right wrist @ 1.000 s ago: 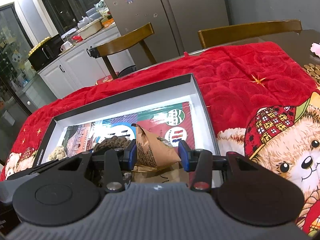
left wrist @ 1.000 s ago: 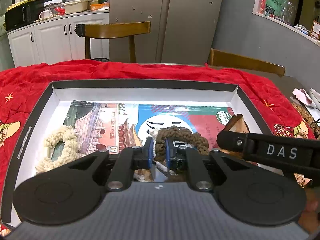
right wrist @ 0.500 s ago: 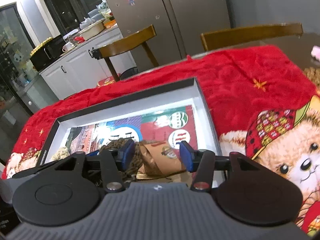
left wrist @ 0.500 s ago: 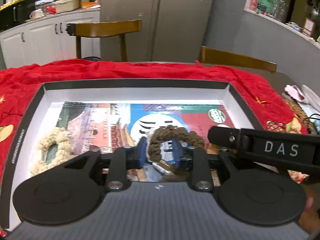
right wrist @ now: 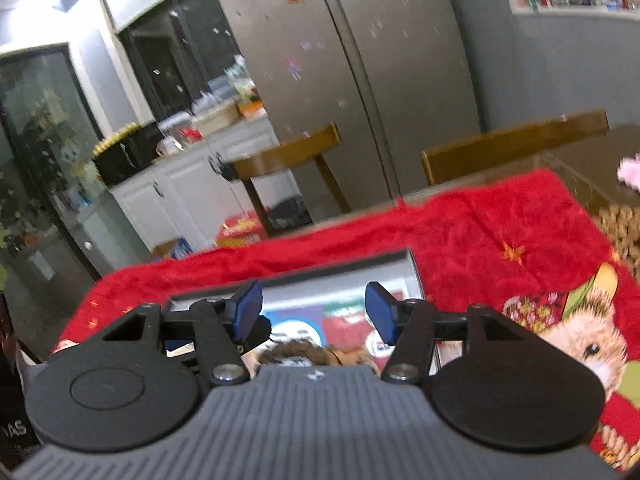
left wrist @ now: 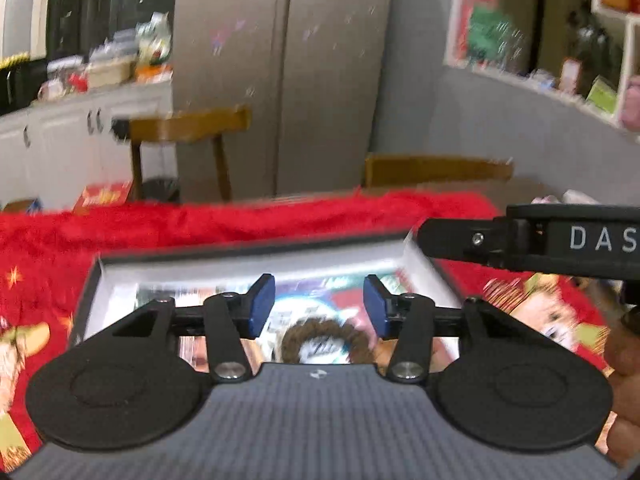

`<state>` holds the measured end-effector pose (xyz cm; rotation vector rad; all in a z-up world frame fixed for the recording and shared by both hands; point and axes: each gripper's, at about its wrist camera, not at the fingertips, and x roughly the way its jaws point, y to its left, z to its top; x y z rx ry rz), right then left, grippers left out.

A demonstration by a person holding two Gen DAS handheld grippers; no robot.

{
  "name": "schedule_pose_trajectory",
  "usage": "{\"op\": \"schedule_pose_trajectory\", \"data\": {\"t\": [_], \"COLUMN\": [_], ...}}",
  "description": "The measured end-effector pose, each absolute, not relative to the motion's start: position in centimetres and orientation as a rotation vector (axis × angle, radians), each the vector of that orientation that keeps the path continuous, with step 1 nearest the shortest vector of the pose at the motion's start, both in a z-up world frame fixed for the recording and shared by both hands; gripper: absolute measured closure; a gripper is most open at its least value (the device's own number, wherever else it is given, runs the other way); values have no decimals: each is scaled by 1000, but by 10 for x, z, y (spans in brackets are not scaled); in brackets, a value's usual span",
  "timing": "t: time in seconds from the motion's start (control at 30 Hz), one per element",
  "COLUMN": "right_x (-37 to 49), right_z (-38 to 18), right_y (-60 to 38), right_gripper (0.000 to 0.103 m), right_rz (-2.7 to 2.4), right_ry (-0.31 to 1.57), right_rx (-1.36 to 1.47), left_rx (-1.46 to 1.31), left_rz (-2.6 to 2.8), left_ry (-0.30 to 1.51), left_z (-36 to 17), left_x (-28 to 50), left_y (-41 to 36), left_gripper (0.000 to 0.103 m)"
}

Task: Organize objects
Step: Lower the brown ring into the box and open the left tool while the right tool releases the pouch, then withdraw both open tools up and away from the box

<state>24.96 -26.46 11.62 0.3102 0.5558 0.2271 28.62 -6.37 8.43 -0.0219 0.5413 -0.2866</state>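
Above a bench draped in a red blanket (left wrist: 240, 224), two hand-held tools hang over a shallow box (left wrist: 90, 284) whose floor carries a colourful printed sheet (right wrist: 344, 320). Left tool (left wrist: 319, 306): its blue pads (left wrist: 260, 304) stand apart with nothing between them, the jaws having just been opening; released. A brown braided ring (left wrist: 324, 332) lies on the sheet inside the box, seen just below the gap, at the tool's 6 o'clock, clear of both pads. Right tool (right wrist: 314, 312): its jaws have likewise just been opening and are empty; released. In the right wrist view the same ring (right wrist: 296, 354) shows at 6 o'clock of the gap, half hidden by the tool's body, with what may be a brown paper packet (right wrist: 352, 356) touching it at its 3 o'clock; blur makes that hard to confirm. From the left wrist view the right tool's black arm (left wrist: 520, 240), lettered DAS, crosses at 2 o'clock above the box's far right corner, and part of a hand (left wrist: 624, 364) shows at the 4 o'clock edge. Beyond the bench stand two wooden chairs (right wrist: 288, 156) and a grey fridge (right wrist: 360, 60). A bear print (right wrist: 580, 332) marks the blanket at 3 o'clock of the box.
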Motion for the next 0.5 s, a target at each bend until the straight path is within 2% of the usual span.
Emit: {"op": "schedule_pose_trajectory", "data": {"t": [0.33,0.4,0.43,0.5], "right_x": [166,151,142,124], "right_z": [196,206,211,217], "right_y": [-292,-294,-294,-293], "right_gripper": [26,25,24,24], "right_rz": [244,245,242,245], "right_ry": [325,303,285,245], "right_rx": [365,339,322,284], "left_rx": [-102,-83,-65,-39], "left_rz": [-286,-312,-312,-298], "left_ry": [266,162,119,52], "left_z": [177,186,190,194], "left_x": [204,173,159,133], "left_y": [-30,-26,-25,-25], "left_gripper": [40,32,23,18]}}
